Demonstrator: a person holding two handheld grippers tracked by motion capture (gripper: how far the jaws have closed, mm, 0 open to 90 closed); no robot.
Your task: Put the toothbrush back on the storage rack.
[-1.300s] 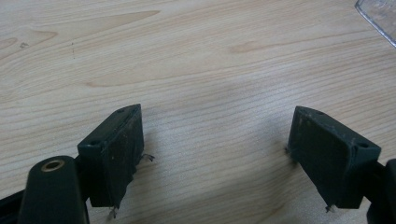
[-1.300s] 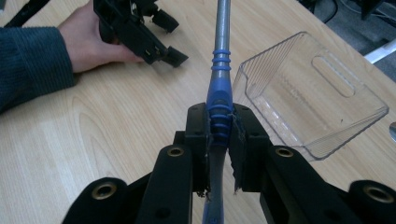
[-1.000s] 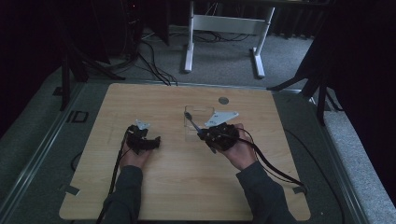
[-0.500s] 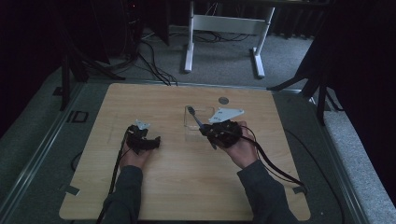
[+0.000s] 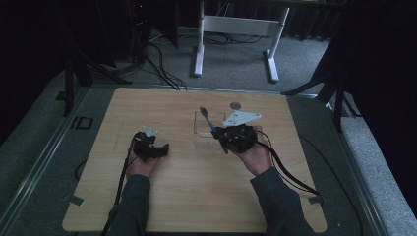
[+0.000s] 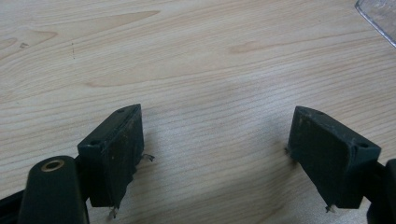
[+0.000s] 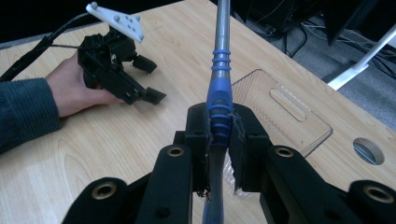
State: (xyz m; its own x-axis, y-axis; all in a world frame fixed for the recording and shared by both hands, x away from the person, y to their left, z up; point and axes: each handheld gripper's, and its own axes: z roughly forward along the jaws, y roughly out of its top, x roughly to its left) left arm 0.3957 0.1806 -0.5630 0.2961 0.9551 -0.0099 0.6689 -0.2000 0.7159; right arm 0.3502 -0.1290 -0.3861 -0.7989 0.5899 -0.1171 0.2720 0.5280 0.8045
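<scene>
My right gripper (image 7: 219, 126) is shut on the blue ribbed grip of a long grey-shafted tool (image 7: 220, 84) that looks like a toothbrush. In the high view the tool (image 5: 209, 123) slants up and to the left from the right gripper (image 5: 227, 139), over a clear plastic tray (image 5: 199, 132). The tray (image 7: 289, 112) lies flat on the wooden table just beyond the jaws. My left gripper (image 5: 160, 150) rests on the table to the left, open. Nothing lies between its pads (image 6: 116, 149), only bare wood. The right gripper view also shows the left gripper (image 7: 150, 80) in a hand.
A round hole (image 5: 235, 105) is cut in the tabletop behind the tray. One corner of the clear tray (image 6: 380, 14) lies at the top right of the left gripper view. White desk legs (image 5: 199, 44) and cables lie on the floor beyond the table.
My right gripper has shifted slightly away and to the right with the tool still in it. The left gripper has stayed put.
</scene>
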